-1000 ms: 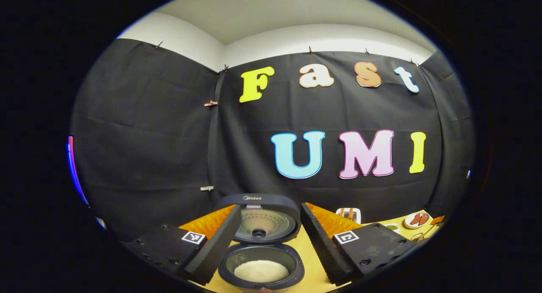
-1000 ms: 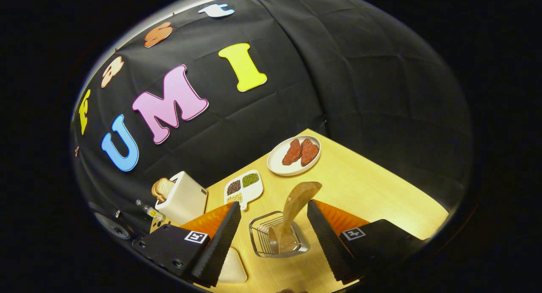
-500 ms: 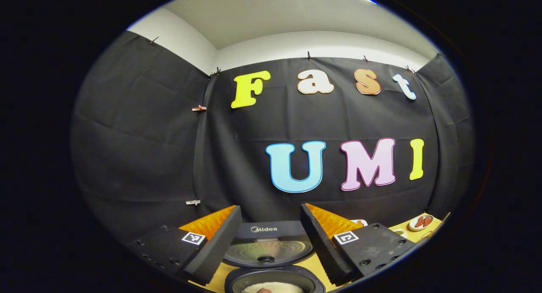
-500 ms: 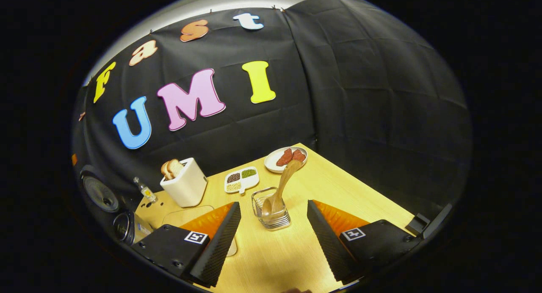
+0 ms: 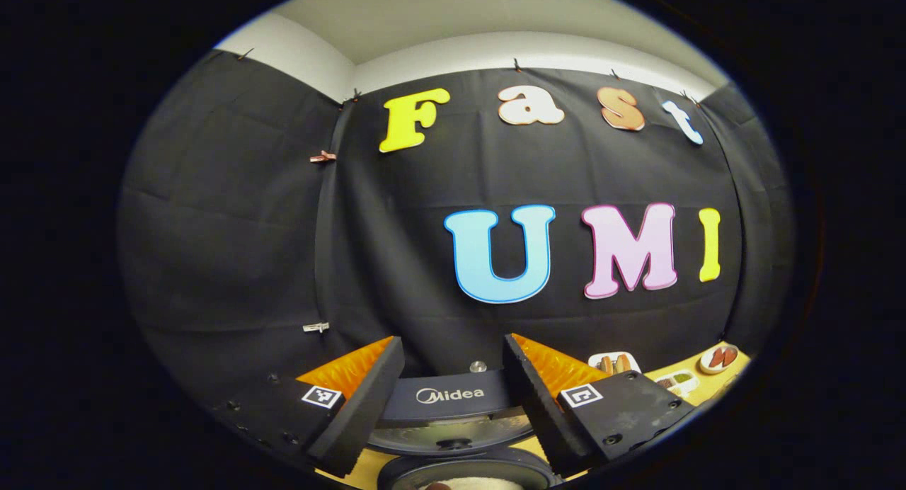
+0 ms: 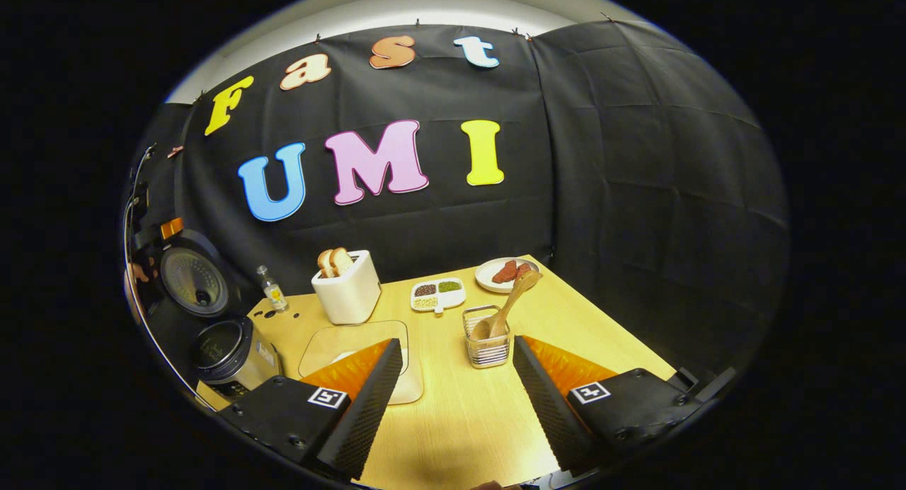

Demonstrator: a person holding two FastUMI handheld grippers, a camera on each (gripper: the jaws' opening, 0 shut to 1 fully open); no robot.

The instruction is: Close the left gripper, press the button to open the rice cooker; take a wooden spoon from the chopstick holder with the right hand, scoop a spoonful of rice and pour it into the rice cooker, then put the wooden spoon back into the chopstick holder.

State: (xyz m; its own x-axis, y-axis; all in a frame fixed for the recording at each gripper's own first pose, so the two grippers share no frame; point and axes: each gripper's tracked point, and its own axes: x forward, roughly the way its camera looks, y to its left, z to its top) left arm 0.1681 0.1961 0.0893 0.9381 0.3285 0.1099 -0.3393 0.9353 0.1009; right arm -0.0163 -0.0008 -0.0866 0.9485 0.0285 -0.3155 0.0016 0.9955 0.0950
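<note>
Right tongs (image 6: 453,398) have backed away from wooden spoon (image 6: 511,304).

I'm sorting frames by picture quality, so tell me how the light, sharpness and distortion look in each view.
Left gripper view: fisheye bending curves the wall top; the rice cooker sits dim and cropped at the bottom, yet edges stay sharp. Right gripper view: warm, even light on the table; the wooden spoon and toaster are crisp, with soft shadows and no strong glare; the table edges bow.
</note>
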